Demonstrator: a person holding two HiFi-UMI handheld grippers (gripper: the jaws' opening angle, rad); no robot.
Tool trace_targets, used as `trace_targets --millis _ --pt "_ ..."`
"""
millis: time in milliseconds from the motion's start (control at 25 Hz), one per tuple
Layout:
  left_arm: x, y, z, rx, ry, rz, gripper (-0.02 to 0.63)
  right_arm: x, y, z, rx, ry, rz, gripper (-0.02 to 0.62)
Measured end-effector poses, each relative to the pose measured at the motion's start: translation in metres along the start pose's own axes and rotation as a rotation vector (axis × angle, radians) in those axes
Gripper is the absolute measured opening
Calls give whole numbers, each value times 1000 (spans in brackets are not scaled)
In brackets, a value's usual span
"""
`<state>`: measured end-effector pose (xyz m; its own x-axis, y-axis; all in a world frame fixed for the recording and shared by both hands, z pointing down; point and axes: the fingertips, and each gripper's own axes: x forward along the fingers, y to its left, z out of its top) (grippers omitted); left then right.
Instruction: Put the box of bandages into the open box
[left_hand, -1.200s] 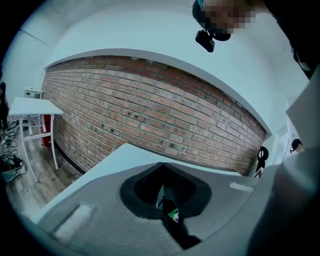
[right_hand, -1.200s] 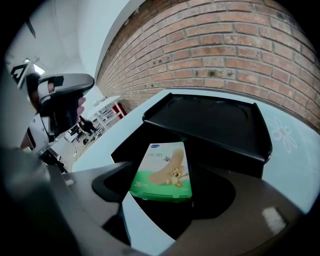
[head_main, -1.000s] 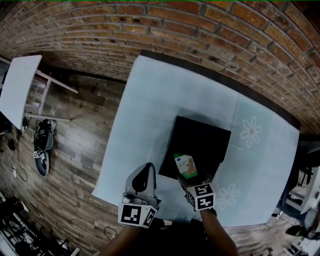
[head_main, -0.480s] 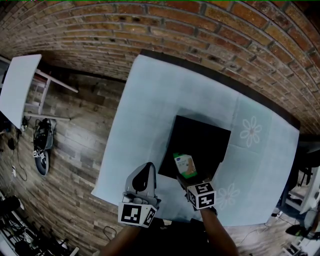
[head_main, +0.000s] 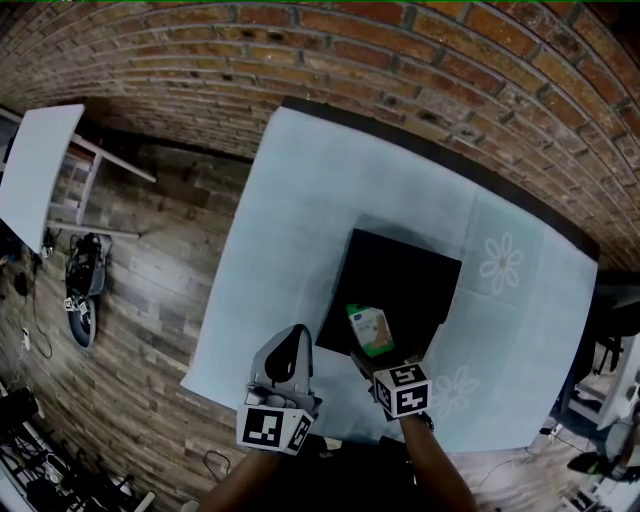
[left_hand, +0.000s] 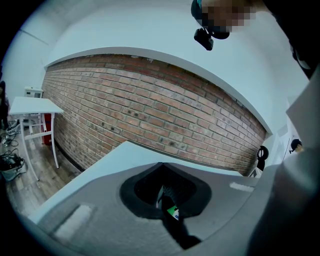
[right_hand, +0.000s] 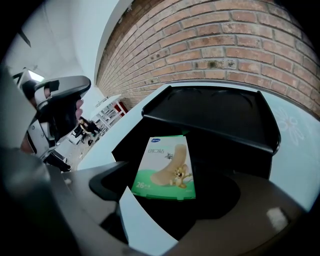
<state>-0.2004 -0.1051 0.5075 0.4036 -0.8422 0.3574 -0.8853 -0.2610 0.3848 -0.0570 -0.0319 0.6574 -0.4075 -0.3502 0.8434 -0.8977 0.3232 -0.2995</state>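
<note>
The box of bandages (head_main: 370, 330), green and white with a cartoon plaster on its lid, lies flat inside the open black box (head_main: 402, 262) by its near edge. In the right gripper view the bandage box (right_hand: 166, 169) rests on the dark floor of the black box (right_hand: 215, 116). My right gripper (head_main: 368, 356) is just behind it. Its jaws are opening and stand wide on either side of the box, with no pad pressing on it. My left gripper (head_main: 291, 345) hovers over the table's near left part, jaws together and nothing in them.
The black box sits on a table under a pale blue cloth (head_main: 290, 210) with flower prints (head_main: 502, 262). A brick wall (head_main: 420, 60) runs behind it. To the left are a wooden floor, a white side table (head_main: 35, 170) and cables.
The bandage box and my right gripper have shifted only a little towards the near edge of the black box. My left gripper has stayed where it was.
</note>
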Motion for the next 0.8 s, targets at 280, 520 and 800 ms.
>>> trace_targets --millis 280,520,800 --pt "-3 -1 2 -2 -8 2 2 -5 0 3 -8 -19 -12 413" --pt "-8 -3 4 -1 -18 3 2 -13 2 9 -19 -43 -19 417" --pt "-15 -7 8 5 -33 5 2 -26 4 14 -28 -68 -27 414"
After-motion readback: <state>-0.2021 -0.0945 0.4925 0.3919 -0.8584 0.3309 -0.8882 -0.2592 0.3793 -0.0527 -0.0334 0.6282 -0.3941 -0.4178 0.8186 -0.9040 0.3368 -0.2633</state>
